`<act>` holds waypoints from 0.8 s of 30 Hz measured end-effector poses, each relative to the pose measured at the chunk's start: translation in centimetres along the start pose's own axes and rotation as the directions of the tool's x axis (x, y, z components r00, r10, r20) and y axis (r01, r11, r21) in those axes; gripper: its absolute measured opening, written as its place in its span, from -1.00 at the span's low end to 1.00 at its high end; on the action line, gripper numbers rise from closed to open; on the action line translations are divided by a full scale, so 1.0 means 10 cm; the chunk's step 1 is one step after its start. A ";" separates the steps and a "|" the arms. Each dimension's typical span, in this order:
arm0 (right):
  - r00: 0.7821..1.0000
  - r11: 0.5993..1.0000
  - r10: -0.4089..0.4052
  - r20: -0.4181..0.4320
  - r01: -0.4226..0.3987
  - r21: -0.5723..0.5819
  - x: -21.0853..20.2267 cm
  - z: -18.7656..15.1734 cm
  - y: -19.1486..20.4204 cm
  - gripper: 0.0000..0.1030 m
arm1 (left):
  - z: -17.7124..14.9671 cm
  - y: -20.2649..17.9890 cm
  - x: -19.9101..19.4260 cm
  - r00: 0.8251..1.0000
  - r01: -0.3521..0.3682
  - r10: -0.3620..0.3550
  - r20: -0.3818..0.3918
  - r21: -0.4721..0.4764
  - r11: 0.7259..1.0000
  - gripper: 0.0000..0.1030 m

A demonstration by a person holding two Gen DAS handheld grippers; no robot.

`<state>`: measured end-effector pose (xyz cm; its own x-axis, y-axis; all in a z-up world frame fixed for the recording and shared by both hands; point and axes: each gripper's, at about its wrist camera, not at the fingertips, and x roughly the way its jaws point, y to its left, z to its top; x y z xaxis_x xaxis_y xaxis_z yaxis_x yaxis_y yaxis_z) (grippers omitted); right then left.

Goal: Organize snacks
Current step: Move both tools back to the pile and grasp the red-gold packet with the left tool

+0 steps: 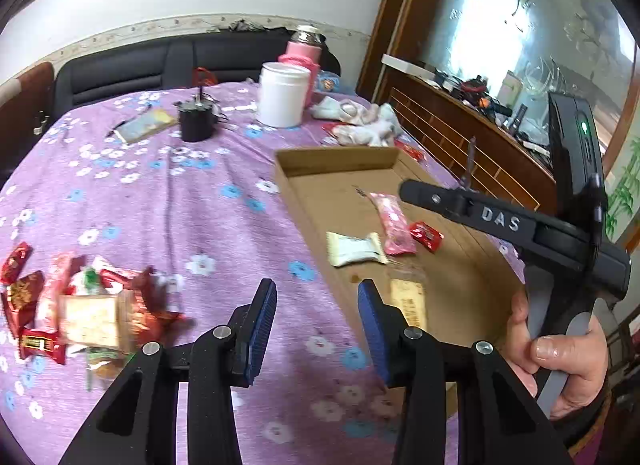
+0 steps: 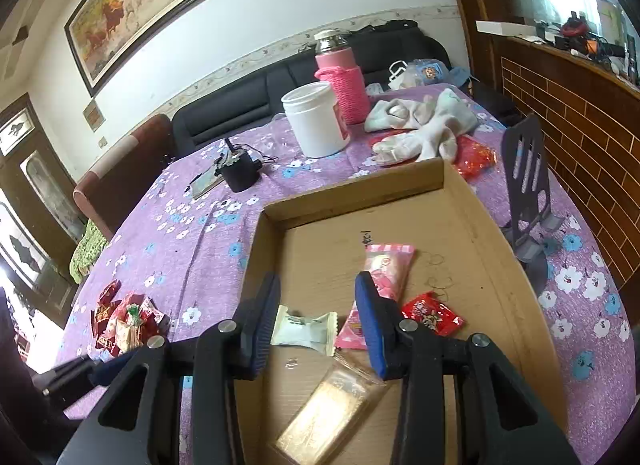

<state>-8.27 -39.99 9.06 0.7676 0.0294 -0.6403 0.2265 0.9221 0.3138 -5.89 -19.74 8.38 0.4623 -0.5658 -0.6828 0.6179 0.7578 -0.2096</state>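
A shallow cardboard box (image 1: pixel 336 157) (image 2: pixel 352 193) lies on the purple flowered tablecloth. In it lie a white snack packet (image 1: pixel 354 249) (image 2: pixel 306 331), a pink packet (image 1: pixel 392 223) (image 2: pixel 386 271), a small red packet (image 1: pixel 426 235) (image 2: pixel 434 317) and a tan clear-wrapped bar (image 1: pixel 408 301) (image 2: pixel 328 413). A pile of red and tan snacks (image 1: pixel 76 309) (image 2: pixel 128 321) lies on the cloth to the left. My left gripper (image 1: pixel 316 329) is open and empty over the cloth beside the box's left wall. My right gripper (image 2: pixel 316 325) is open and empty above the box's packets.
A white tub (image 1: pixel 282 93) (image 2: pixel 316 121), pink-sleeved flask (image 2: pixel 342 77), small black device (image 1: pixel 196 117) (image 2: pixel 238 173), white cloths (image 2: pixel 420 125) and a red bag (image 2: pixel 476 155) sit at the table's far side. A grey stand (image 2: pixel 524 193) is right of the box.
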 end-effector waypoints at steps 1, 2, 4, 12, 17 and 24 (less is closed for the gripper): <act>1.000 1.000 0.005 0.003 -0.005 -0.006 0.00 0.00 0.02 -0.27 | 0.01 0.04 -0.03 1.000 -0.008 0.008 0.009 -0.003 1.000 -0.14; 1.000 1.000 0.010 0.008 -0.010 -0.014 -0.01 -0.01 0.04 -0.27 | 0.01 0.09 -0.07 1.000 -0.015 0.015 0.017 -0.006 1.000 -0.14; 1.000 0.999 0.020 0.019 -0.019 -0.032 -0.02 -0.01 0.09 -0.27 | 0.03 0.22 -0.15 0.998 -0.040 0.041 0.039 -0.018 0.999 -0.14; 0.995 0.989 0.089 0.055 -0.081 -0.121 -0.06 -0.07 0.35 -0.18 | 0.07 1.00 -0.56 0.969 -0.201 0.211 0.127 -0.083 0.976 0.23; 0.993 0.983 0.112 0.042 -0.104 -0.154 -0.03 -0.13 0.47 -0.17 | 0.01 1.71 -0.71 0.920 -0.361 0.379 0.095 -0.163 0.918 0.38; 0.992 0.974 0.122 0.015 -0.117 -0.195 0.02 -0.21 0.61 -0.17 | -0.17 2.53 -0.54 0.919 -0.384 0.390 -0.061 -0.364 0.848 0.38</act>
<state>-8.03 -33.55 9.39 0.7981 0.1357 -0.5870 0.0144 0.9697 0.2437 6.17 3.08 5.61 0.6271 -0.2045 -0.7517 0.1151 0.9787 -0.1702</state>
